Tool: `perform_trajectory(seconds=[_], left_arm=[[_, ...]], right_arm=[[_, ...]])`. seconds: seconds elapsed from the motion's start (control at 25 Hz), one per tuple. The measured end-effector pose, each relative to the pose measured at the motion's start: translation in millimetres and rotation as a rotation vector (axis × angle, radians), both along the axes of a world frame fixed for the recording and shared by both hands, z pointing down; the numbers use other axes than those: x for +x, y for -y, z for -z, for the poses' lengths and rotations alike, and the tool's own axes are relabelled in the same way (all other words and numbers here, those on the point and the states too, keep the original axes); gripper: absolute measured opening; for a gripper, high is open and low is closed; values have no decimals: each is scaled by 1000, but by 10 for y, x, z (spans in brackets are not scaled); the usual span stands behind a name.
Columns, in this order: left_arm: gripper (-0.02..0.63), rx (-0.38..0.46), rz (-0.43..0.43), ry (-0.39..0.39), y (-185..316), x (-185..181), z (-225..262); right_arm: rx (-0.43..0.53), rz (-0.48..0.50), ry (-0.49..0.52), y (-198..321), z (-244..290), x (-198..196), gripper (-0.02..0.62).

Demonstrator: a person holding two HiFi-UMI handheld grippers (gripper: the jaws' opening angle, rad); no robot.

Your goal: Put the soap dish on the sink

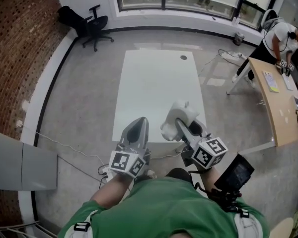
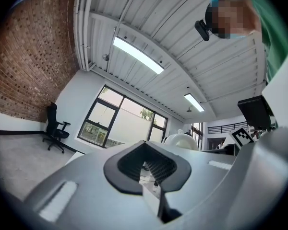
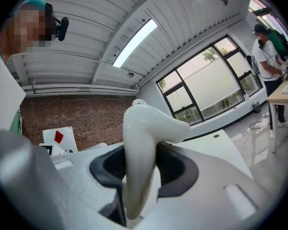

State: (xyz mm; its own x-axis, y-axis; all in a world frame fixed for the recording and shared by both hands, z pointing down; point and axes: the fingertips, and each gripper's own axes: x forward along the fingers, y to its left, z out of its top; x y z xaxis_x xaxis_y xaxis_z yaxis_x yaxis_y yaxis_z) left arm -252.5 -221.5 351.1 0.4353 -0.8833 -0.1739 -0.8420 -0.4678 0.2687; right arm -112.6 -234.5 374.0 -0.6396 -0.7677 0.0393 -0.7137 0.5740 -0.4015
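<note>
**Status**

1. The right gripper (image 3: 145, 171) is clamped on the smooth, white, curved soap dish (image 3: 143, 128). The dish stands upright between the jaws, with its broad end above them.
2. In the head view, the right gripper (image 1: 183, 127) holds the soap dish (image 1: 178, 116) in the air in front of the person's body. The dish is at the near edge of the white rectangular table (image 1: 159, 83) and rests on nothing.
3. The left gripper (image 2: 151, 170) has its jaws together, with nothing between them. In the head view it (image 1: 139, 125) sits beside the right gripper, near it but not touching.
4. No view shows a sink.

**Assessment**

- Done: the pick-up appears complete.
- Left: carry the dish to the sink, set it down, and release it.

**Count**

- Soap dish: one.
- Grippers: two.
- White table: one, bare except for one small dark round spot (image 1: 183, 57) at its far end.
- Black office chair (image 1: 93, 25): one, at the far left by the windows.
- Wooden desk (image 1: 277, 114): one, at the right.
- Second person (image 1: 279, 37): one, at the desk's far end.
</note>
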Motion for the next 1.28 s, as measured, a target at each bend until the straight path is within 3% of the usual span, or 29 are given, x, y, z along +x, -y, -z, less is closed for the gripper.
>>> perform_trajectory(seconds=[0.4,0.84,1.28], left_arm=[[6,-25,1,9,215,-51,-116],[6,-4,45,28,1064,-87,-38],[6,-60,67,46,1718,58,-156]], right_arm=[[-10,-30,-7,211,-48,-28,150],[19,7,3,1132,-14,-37,150],[-25,44,10,1812,-131,54,150]])
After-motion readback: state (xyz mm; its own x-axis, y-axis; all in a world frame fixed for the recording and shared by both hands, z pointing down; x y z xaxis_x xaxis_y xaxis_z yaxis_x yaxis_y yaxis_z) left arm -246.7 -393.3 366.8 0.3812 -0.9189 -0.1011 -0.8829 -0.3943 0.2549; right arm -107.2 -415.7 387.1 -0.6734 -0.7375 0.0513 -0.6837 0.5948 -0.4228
